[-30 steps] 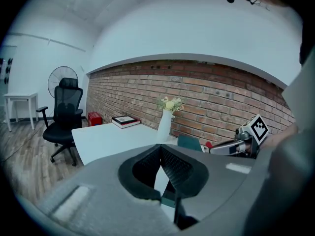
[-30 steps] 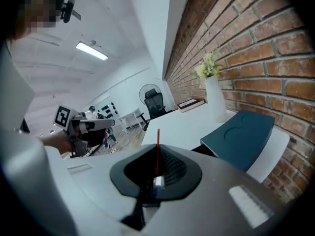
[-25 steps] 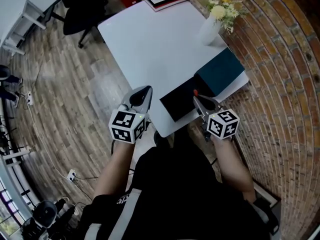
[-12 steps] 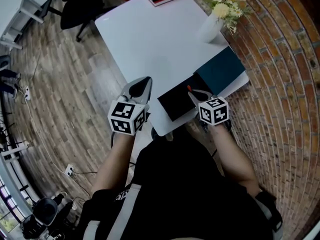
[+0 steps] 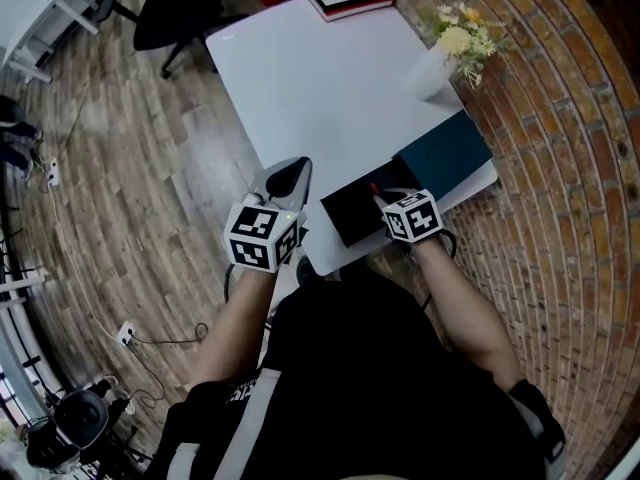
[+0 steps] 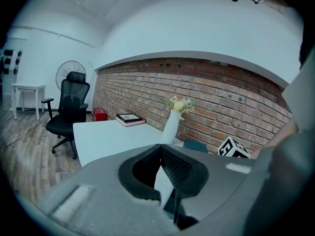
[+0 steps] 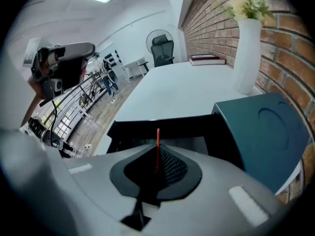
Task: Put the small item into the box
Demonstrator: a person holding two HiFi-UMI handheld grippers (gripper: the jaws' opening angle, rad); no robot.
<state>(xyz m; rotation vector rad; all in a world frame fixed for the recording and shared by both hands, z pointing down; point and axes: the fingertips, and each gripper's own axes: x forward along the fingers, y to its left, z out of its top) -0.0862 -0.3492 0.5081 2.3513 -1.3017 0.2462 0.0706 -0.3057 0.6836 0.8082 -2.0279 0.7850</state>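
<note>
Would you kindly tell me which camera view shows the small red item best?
The right gripper view: the thin red item stands upright, pinched in the right claw in front of the black box. The head view shows only a red speck at the claw's tip. The left gripper view does not show it.

My left gripper (image 5: 296,168) points forward on a bent arm, jaws slightly apart with nothing between them. My right gripper (image 5: 381,199) reaches ahead, jaws pinched on a thin red item (image 7: 157,144).
</note>
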